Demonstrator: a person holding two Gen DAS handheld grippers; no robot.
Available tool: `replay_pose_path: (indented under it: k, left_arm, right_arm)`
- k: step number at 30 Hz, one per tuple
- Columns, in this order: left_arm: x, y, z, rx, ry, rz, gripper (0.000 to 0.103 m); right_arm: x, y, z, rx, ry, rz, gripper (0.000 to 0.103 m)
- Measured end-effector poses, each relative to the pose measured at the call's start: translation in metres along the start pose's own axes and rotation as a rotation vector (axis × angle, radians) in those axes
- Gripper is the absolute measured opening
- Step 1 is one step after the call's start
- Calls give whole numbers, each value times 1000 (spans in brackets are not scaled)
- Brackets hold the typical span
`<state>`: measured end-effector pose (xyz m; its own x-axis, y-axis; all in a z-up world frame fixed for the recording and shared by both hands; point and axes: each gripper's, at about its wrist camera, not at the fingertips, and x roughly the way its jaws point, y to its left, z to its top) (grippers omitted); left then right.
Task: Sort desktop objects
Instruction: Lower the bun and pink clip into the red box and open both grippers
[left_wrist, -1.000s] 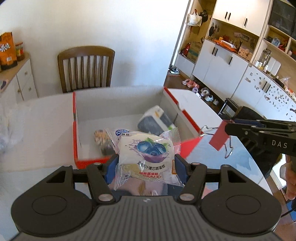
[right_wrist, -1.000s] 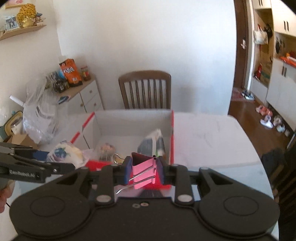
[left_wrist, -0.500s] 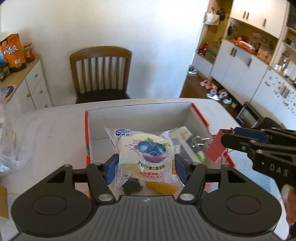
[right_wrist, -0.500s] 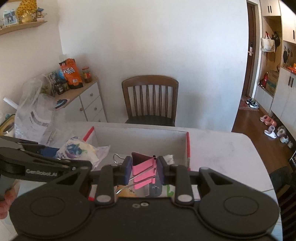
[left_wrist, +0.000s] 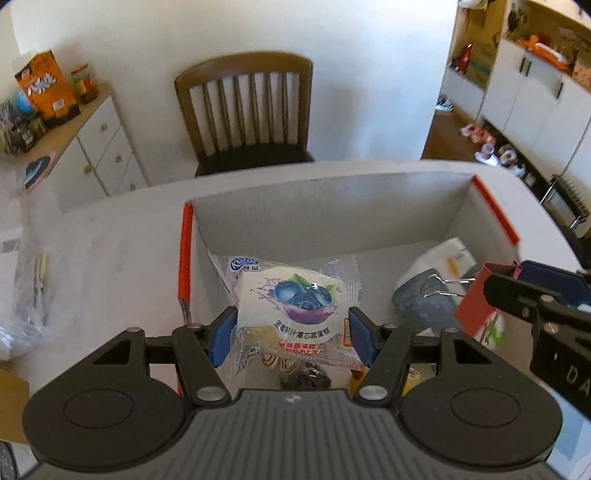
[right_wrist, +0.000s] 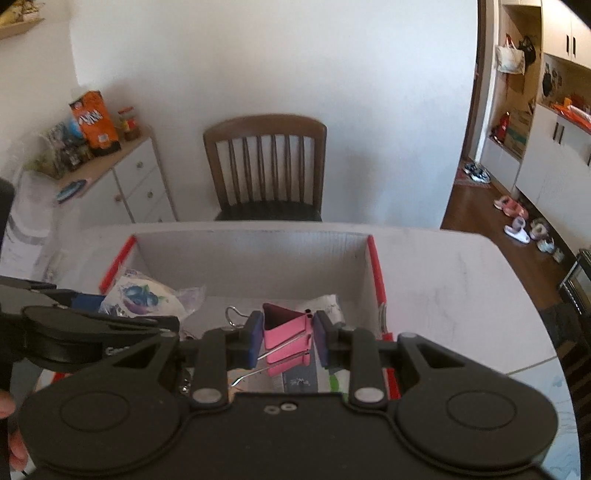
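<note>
Two things are held above the red-edged box (left_wrist: 495, 210) on the white surface (left_wrist: 110, 251): a clear-wrapped blueberry cake (left_wrist: 295, 310) is clamped by the left gripper (left_wrist: 291, 332), and at its 3 o'clock a pink binder clip (right_wrist: 286, 338) is pinched by the right gripper (right_wrist: 284, 339).

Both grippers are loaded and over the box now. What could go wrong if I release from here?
1. The left gripper and right gripper hang close together over the red-edged white cardboard box; they could bump.
2. The blueberry-print plastic cake packet may land on the small items beneath it.
3. The pink metal binder clip is over the grey-and-white pack and could bounce off.
</note>
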<state>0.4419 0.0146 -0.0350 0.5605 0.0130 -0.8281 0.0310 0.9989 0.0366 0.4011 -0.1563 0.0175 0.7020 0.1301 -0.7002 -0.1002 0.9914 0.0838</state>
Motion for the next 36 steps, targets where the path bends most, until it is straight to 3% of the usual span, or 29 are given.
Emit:
replay_pose_path:
  k: [10, 29, 36]
  left_arm:
    - [30, -6, -3, 10, 99, 32, 63]
    - [40, -28, -10, 133, 94, 86, 65]
    - [35, -30, -17, 139, 77, 89, 70]
  right_arm:
    - [38, 2, -10, 48, 124, 3, 28]
    - [70, -1, -27, 28, 261, -17, 28]
    - [67, -2, -30, 20, 284, -10, 37]
